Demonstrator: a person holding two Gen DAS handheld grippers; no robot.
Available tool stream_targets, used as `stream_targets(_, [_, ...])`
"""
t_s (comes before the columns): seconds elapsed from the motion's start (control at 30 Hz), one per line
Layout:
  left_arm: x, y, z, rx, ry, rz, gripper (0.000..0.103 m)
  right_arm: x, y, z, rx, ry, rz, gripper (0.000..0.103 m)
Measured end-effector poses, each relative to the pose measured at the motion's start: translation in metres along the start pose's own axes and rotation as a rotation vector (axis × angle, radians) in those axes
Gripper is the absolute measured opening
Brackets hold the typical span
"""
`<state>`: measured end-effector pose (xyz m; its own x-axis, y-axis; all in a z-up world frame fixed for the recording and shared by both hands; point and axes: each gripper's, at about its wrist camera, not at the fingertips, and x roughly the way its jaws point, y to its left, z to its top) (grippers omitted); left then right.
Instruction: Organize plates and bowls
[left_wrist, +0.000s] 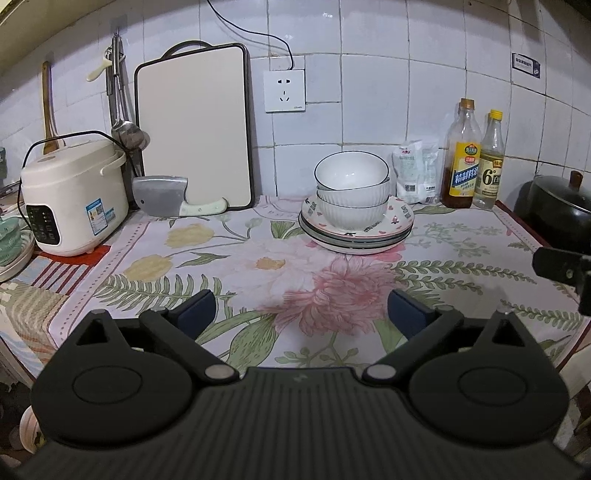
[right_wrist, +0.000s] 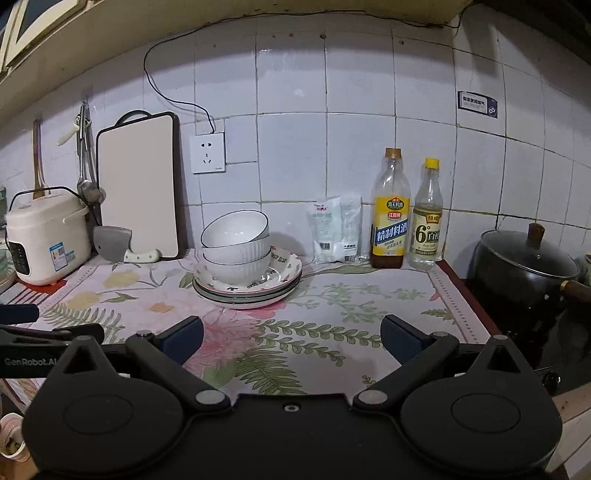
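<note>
Bowls (left_wrist: 351, 192) stacked on plates (left_wrist: 356, 230) on flowered cloth (left_wrist: 236, 258), left gripper (left_wrist: 301, 314) wide open and empty, right gripper (right_wrist: 291, 341) likewise.

Left gripper (left_wrist: 299, 308), right gripper (right_wrist: 291, 334): jaws wide, empty.

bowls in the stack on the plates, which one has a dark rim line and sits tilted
The top white bowl, with the thin dark rim line, smooth-sided and tipped toward the camera. The two ribbed white bowls beneath it sit level, nested on the stacked plates.

Home kitchen: rice cooker (left_wrist: 74, 192), tiled wall (left_wrist: 369, 92).
</note>
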<state>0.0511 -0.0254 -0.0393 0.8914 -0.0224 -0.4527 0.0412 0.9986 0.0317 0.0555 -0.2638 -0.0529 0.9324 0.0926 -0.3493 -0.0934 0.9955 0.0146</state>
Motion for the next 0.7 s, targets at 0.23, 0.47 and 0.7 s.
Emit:
stream_targets(0.23, [-0.016, 0.002, -0.006, -0.022, -0.005, -0.014, 0.101, -0.003, 0.003, -0.006, 0.004, -0.009, 0.024, 0.103])
stream_targets(0.47, [-0.023, 0.004, -0.014, 0.01, -0.029, 0.018, 0.101, -0.013, 0.012, -0.011, -0.039, -0.036, 0.007, 0.103])
stream_targets(0.7, [-0.03, 0.01, -0.015, 0.006, -0.046, 0.028, 0.101, -0.027, 0.024, -0.012, -0.085, -0.092, -0.029, 0.103])
